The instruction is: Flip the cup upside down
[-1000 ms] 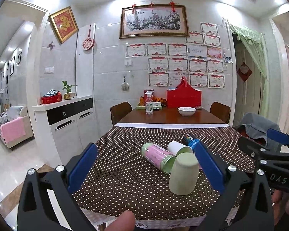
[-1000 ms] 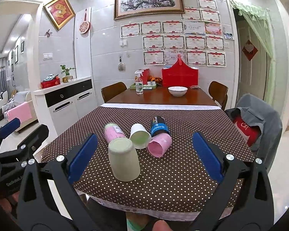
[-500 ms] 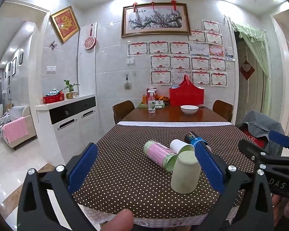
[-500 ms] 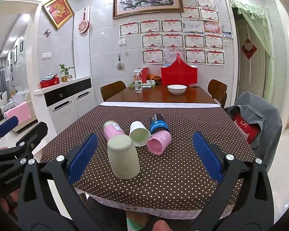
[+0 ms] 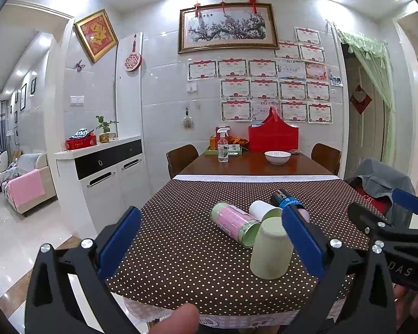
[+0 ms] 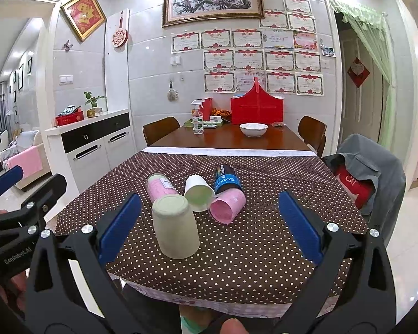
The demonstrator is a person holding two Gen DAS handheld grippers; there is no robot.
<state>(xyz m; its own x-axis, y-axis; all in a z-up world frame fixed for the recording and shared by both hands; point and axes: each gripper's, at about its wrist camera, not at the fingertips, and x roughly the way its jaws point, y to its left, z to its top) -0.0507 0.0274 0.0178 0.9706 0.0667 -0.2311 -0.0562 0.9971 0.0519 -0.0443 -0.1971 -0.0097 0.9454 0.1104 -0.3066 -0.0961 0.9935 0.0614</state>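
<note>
A: Both claws first — the left gripper point(image 5: 209, 236) has its blue pads spread wide with nothing between them, and the right gripper point(image 6: 209, 222) is spread just as wide and just as empty, each held back from the near edge of the table point(image 6: 264, 264)

B: And the cup?

A: The pale green cup point(image 6: 176, 226) stands mouth-down on the polka-dot tablecloth point(image 6: 278, 175), near the front edge, its closed base facing up. Neither claw touches it. In the left view it sits beside the right-hand pad, partly covered by it, not between the pads.

B: So the flip looks done?

A: I judge so — it rests on its rim and stands by itself, which would explain why both claws hang apart and clear.

B: What lies behind it?

A: A cluster on their sides: a pink-labelled green canister point(image 5: 235, 222), a white paper cup point(image 6: 198, 193) with its mouth towards the camera, a pink cup point(image 6: 228, 205) and a dark blue can point(image 6: 226, 181). They sit just behind the green cup; whether any touches it I cannot tell
</note>
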